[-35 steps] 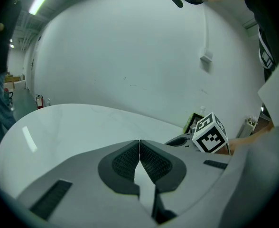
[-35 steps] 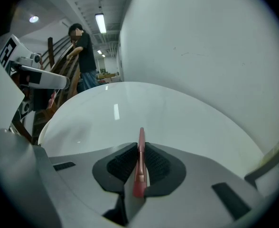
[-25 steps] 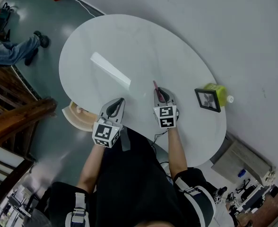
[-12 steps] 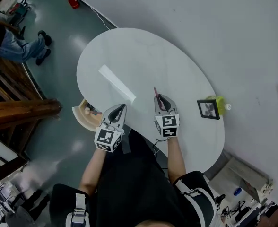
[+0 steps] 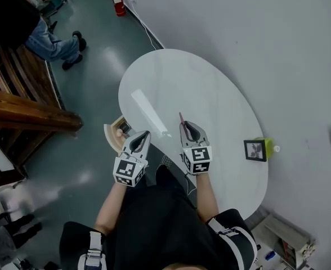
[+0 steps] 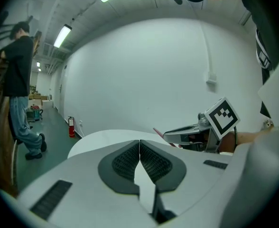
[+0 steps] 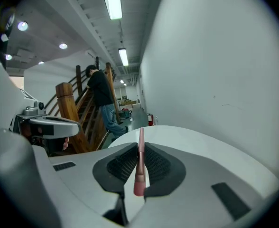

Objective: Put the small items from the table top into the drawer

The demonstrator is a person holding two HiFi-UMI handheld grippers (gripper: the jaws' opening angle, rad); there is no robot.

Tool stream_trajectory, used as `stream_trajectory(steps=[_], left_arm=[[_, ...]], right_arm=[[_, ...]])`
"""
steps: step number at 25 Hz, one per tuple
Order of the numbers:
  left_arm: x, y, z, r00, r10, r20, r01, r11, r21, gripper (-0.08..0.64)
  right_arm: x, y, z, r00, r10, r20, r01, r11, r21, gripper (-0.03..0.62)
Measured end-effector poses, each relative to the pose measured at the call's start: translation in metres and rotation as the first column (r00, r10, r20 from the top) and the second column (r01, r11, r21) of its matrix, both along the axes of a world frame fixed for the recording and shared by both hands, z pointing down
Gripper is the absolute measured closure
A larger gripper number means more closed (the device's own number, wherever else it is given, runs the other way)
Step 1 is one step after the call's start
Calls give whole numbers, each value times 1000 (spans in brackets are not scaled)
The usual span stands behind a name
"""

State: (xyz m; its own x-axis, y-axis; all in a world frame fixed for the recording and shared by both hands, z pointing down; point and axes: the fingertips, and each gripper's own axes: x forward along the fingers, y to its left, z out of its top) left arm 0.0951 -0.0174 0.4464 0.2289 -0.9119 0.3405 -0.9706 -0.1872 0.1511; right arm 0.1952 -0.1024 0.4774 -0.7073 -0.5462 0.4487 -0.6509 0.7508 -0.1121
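My right gripper (image 5: 187, 128) is shut on a thin pink pen (image 5: 181, 118), whose tip sticks out ahead of the jaws over the near edge of the white oval table (image 5: 210, 94). In the right gripper view the pen (image 7: 139, 175) is pinched upright between the dark pads of the right gripper (image 7: 140, 152). My left gripper (image 5: 143, 136) is shut with nothing in it; its pads meet in the left gripper view (image 6: 139, 147). It hangs over the table's near left edge, just right of the open wooden drawer (image 5: 112, 137), where small items lie.
A small black picture frame (image 5: 255, 150) and a yellow-green thing (image 5: 265, 146) stand at the table's right end. A bright strip of lamp glare (image 5: 148, 112) crosses the top. A wooden stair rail (image 5: 30, 114) and a standing person (image 5: 47, 38) are at the left.
Both grippers have risen and drawn back toward the body, the pen still in the right one. The table looks smaller and farther right, and the drawer shows more fully.
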Motion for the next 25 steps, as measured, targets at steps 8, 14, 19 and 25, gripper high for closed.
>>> stream_trajectory(steps=[8, 14, 19, 25], left_arm=[[-72, 53, -3, 987, -160, 15, 160, 987, 4, 540], [-129, 95, -6, 959, -282, 14, 282, 959, 12, 540], [-165, 125, -5, 937, -350, 8, 350, 937, 11, 540], [-200, 152, 6, 913, -408, -7, 408, 913, -8, 540]], right_arm=[[-84, 39, -9, 987, -161, 8, 161, 987, 25, 528], [-140, 73, -9, 965, -264, -7, 264, 964, 21, 528], [-183, 101, -5, 942, -336, -20, 337, 942, 13, 528], [-224, 127, 9, 916, -398, -46, 398, 917, -16, 528]])
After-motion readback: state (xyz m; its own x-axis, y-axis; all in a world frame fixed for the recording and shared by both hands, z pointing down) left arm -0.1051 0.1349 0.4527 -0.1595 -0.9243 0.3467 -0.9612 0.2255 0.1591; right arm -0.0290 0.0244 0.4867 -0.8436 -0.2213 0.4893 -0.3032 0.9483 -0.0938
